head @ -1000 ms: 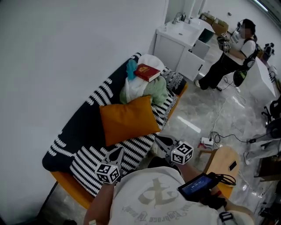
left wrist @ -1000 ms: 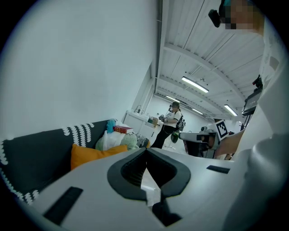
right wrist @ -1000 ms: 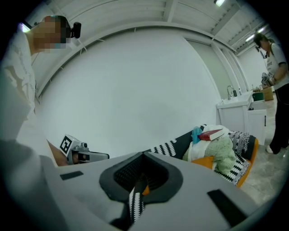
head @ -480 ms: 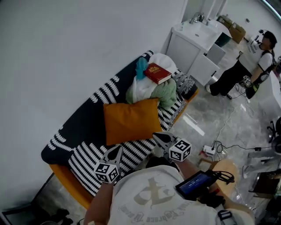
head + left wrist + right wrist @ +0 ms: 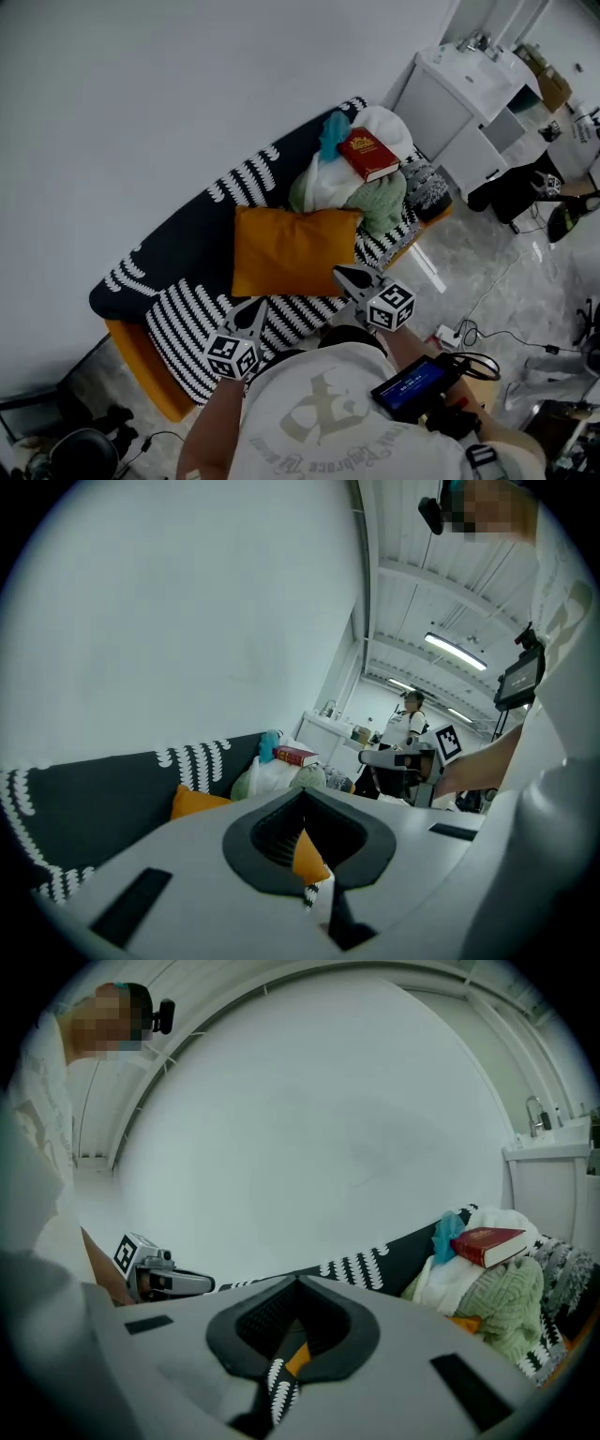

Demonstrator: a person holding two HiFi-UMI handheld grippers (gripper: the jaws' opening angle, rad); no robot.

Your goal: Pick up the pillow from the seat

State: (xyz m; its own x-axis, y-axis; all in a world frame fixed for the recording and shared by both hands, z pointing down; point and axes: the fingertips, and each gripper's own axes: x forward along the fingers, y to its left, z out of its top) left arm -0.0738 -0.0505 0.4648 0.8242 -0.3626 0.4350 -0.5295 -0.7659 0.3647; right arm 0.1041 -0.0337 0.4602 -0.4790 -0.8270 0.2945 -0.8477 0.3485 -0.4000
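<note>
I think this is the reaching step: my left gripper and right gripper, both closed up and empty, are near the soft orange square pillow on the black-and-white striped seat, so next they should open.

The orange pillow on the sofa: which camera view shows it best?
The head view: the whole orange pillow shows, leaning on the sofa back. The left gripper view gives one corner and a slice through the jaw gap; the right gripper view only slivers.
</note>
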